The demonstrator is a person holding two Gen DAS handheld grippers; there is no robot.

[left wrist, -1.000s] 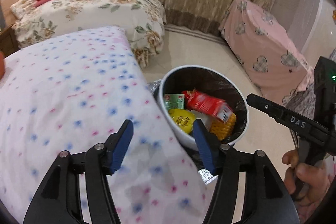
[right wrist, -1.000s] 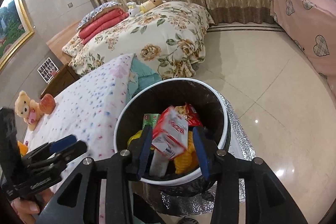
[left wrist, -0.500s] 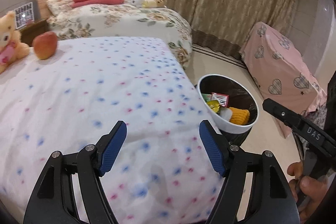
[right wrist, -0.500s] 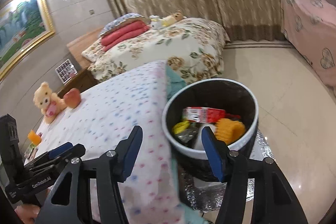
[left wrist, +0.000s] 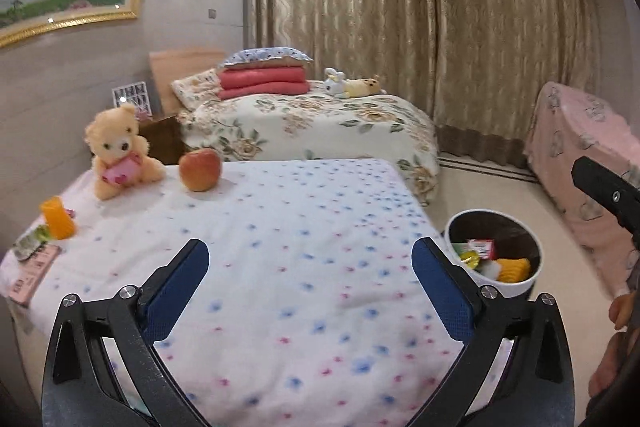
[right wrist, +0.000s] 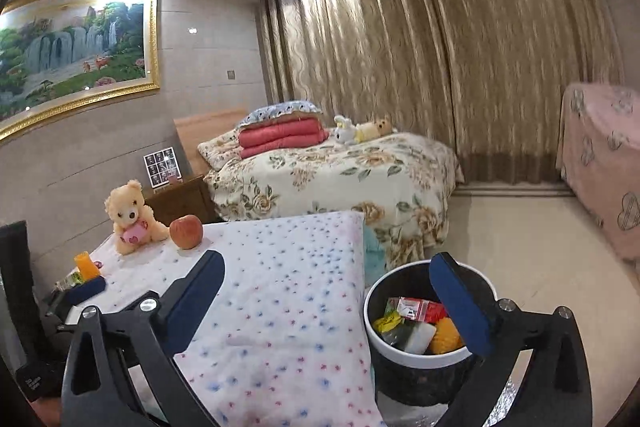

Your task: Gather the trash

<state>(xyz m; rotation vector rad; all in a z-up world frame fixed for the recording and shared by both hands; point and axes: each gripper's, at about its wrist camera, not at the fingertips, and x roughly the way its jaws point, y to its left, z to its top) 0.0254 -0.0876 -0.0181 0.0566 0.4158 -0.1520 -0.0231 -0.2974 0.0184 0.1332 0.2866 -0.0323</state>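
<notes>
My left tongs [left wrist: 310,265] hang spread wide with nothing between them over the dotted bed [left wrist: 280,247]; the trash bin [left wrist: 494,253] stands on the floor just right of the right finger. My right tongs [right wrist: 326,285] are likewise apart and empty, their right finger overlapping the bin's [right wrist: 424,331] rim. Wrappers [right wrist: 416,309] fill the bin; their print is too small to read. Far left, an orange cup [left wrist: 58,217] and flat packets [left wrist: 34,263] lie partly cut off.

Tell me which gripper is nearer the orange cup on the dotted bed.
Left. The left gripper hangs over the bed with the orange cup ahead on its left; the right gripper sits toward the trash bin, farther away.
</notes>
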